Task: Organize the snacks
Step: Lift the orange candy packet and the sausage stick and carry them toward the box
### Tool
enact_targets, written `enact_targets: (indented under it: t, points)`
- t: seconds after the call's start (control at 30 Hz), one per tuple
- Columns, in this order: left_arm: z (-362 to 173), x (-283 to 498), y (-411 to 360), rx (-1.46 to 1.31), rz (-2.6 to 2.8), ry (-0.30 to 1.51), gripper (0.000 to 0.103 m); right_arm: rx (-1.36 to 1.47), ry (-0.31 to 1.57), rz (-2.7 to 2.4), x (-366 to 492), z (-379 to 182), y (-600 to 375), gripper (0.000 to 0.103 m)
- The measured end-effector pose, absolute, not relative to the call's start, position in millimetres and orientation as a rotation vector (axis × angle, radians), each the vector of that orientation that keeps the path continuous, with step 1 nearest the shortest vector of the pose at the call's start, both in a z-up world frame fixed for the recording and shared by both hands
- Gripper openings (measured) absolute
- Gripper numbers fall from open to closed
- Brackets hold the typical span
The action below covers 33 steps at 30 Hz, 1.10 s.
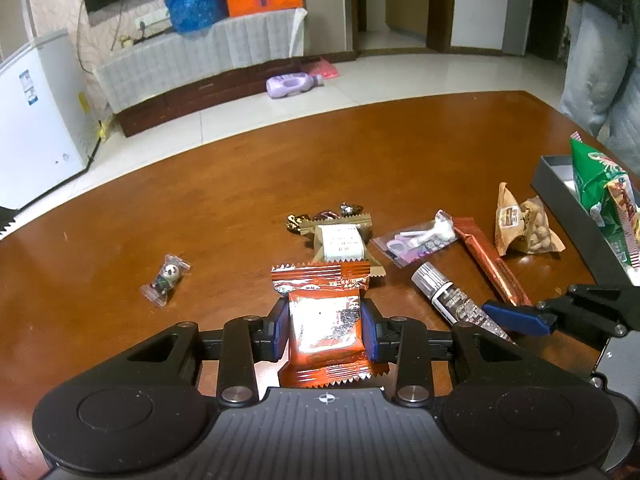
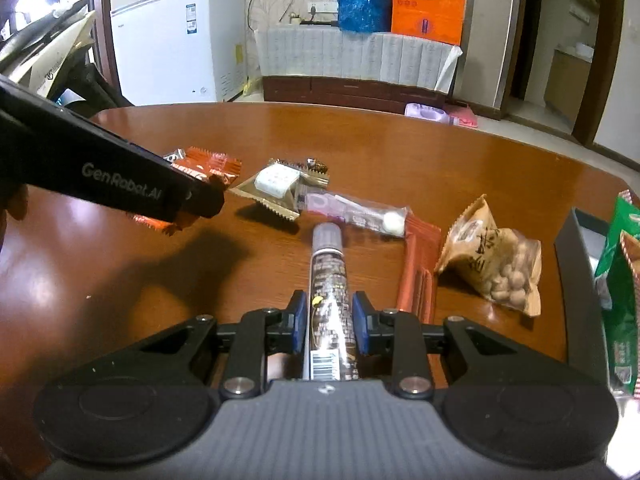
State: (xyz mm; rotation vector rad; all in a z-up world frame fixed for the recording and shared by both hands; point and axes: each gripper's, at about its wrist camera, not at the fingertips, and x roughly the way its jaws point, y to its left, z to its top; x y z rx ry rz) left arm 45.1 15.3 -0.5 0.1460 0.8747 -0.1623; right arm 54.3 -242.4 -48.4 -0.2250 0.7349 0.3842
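The orange snack packet (image 1: 326, 328) sits pinched between the left gripper (image 1: 325, 326) fingers, above the wooden table (image 1: 200, 208). At its 3 o'clock, the right gripper (image 2: 330, 328) clamps the long patterned stick pack (image 2: 329, 288); the grey box (image 1: 560, 188) holding green bags stands at 2 o'clock.

Two orange packets (image 1: 326, 336), one tan packet (image 1: 342, 244), one panda candy (image 1: 166, 278), one silver tube (image 2: 330, 280), one peanut bag (image 2: 494, 268), one grey box (image 1: 568, 196).
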Motion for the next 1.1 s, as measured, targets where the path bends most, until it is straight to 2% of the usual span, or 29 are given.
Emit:
enact_targets:
  t: [0.27,0.4,0.5,0.53,0.57,0.73,1.1]
  points:
    - [-6,48,11,0.159,-0.171,0.879,0.037,-0.231,0.724,0.364,61,-55,-234,0.027]
    - [-7,48,10,0.160,-0.174,0.883,0.037,-0.229,0.709,0.355,65,-58,-228,0.039]
    - [-8,47,8,0.168,-0.172,0.881,0.037,-0.202,0.709,0.353,67,-59,-229,0.038]
    - [-8,47,8,0.171,-0.172,0.881,0.037,-0.201,0.710,0.352,67,-59,-230,0.027]
    - [-8,47,7,0.173,-0.172,0.881,0.037,-0.199,0.710,0.345,68,-59,-230,0.026]
    - [-6,48,5,0.169,-0.174,0.877,0.037,-0.131,0.726,0.330,69,-54,-238,0.025]
    - [11,39,-7,0.164,-0.201,0.838,0.037,-0.066,0.618,0.309,46,-12,-261,0.025]
